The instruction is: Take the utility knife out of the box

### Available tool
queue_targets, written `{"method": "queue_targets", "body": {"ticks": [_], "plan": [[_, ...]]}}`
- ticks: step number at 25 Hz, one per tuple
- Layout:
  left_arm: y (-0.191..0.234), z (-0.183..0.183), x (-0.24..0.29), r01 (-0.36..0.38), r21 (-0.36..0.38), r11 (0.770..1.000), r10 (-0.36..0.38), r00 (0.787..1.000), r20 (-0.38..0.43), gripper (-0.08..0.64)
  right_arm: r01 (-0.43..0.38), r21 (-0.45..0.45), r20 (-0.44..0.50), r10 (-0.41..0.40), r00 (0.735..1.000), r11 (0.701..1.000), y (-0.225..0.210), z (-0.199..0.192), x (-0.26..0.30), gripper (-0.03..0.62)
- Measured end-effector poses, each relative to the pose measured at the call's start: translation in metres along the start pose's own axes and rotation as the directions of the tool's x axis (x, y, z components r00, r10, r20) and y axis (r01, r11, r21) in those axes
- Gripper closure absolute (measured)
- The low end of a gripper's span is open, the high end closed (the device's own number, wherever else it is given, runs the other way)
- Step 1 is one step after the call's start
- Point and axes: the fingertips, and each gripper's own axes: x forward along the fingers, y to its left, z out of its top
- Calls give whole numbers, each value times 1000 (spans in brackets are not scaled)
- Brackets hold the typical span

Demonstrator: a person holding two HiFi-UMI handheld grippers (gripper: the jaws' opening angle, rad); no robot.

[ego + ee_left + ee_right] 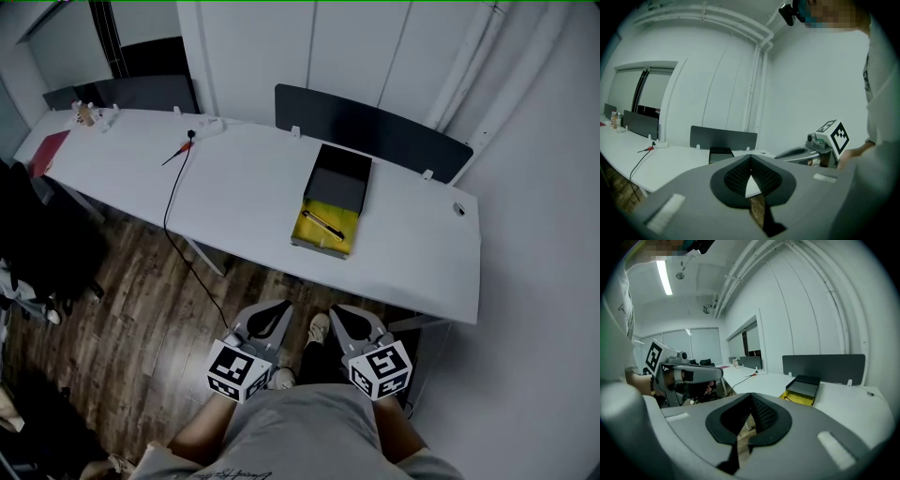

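Note:
An open box (pixel 330 201) lies on the white table (pixel 412 253), its black half at the far side and a yellow-lined half near the front edge. The utility knife (pixel 322 225), thin and dark, rests on the yellow lining. Both grippers hang low in front of the person's body, short of the table and well apart from the box. My left gripper (pixel 279 307) is shut with nothing in it, jaws meeting at the tips (pixel 750 158). My right gripper (pixel 337 310) is shut and empty too (pixel 751 394). The right gripper view shows the box (pixel 805 389) ahead to the right.
A black cable (pixel 171 202) runs off the table to the wooden floor, beside a red-handled tool (pixel 178 153). A dark partition (pixel 370 127) stands behind the box. A red folder (pixel 47 152) lies far left and a black chair (pixel 47 246) stands below it. A wall closes the right side.

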Motion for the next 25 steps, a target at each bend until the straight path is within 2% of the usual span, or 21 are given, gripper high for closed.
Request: {"method": "queue_targets", "body": {"ticks": [11,25], "plan": [[40,5,61,-25,1,1000,25,1000,-11,558,-30,-7,-11,30,999,1000,-52,12,50,577],[89,29,150,-71,0,997,71,997,-35,558,-76,-13,-14,75,997,997,-135,49,112,577]]}}
